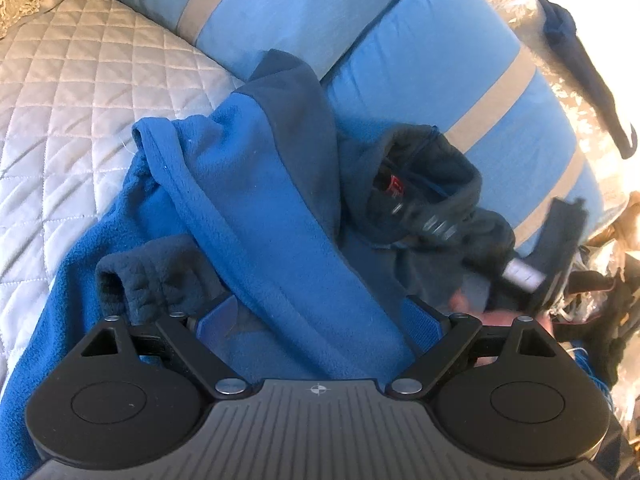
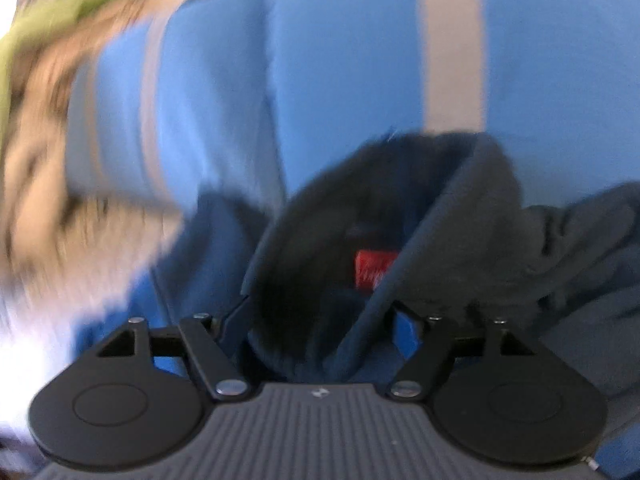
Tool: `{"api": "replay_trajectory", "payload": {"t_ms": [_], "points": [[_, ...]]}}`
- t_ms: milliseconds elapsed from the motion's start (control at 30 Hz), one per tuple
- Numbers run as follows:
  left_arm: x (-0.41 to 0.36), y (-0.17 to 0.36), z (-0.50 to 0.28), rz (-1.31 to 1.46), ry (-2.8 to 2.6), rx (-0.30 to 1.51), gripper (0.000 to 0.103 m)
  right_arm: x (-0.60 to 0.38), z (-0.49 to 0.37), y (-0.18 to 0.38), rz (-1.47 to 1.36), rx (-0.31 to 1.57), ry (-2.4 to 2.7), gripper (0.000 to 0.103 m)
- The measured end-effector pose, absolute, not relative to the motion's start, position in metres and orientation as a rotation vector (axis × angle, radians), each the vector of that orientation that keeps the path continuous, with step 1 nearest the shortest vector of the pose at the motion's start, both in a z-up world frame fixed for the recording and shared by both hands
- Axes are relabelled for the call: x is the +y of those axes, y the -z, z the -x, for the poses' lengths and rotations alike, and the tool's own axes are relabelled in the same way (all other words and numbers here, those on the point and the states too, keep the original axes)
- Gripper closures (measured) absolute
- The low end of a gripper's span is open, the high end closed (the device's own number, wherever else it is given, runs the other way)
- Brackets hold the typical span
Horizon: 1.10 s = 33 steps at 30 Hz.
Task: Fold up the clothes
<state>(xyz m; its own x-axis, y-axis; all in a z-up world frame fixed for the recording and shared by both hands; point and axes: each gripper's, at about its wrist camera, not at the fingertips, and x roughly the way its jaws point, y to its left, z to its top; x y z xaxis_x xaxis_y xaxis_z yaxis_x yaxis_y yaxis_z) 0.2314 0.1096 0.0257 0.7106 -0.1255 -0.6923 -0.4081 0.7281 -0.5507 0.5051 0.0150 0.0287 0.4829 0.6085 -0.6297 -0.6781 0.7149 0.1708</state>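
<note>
- Lay crumpled on the quilted bed (image 1: 72, 92), against two blue striped pillows (image 1: 460, 64): a blue fleece (image 1: 256, 184) with a navy collar (image 1: 424, 168).
- Left gripper (image 1: 320, 312): jaws wide apart over a blue fold of the fleece, cloth between them, pads not seen pressing on it.
- Navy cuff (image 1: 136, 280) bunched just beside the left jaw.
- Right gripper (image 2: 320, 320): jaws spread, astride the open collar (image 2: 360, 220), red label (image 2: 374, 268) showing inside; picture blurred.
- No grip seen on either side.
</note>
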Motion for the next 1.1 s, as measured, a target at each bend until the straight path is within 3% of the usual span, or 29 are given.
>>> {"api": "replay_trajectory", "payload": {"t_ms": [267, 533, 667, 1100], "points": [[0.114, -0.029, -0.230, 0.763, -0.195, 0.762, 0.014, 0.035, -0.488, -0.015, 0.317, 0.707, -0.651, 0.024], [0.115, -0.049, -0.219, 0.712, -0.204, 0.679, 0.014, -0.070, -0.435, -0.066, 0.098, 0.687, -0.511, 0.012], [0.113, -0.061, -0.206, 0.636, -0.203, 0.595, 0.014, -0.137, -0.384, -0.096, 0.041, 0.669, -0.502, 0.000], [0.086, -0.141, -0.108, 0.242, -0.156, 0.549, 0.014, -0.298, -0.253, -0.157, 0.137, 0.659, -0.536, 0.000]]}}
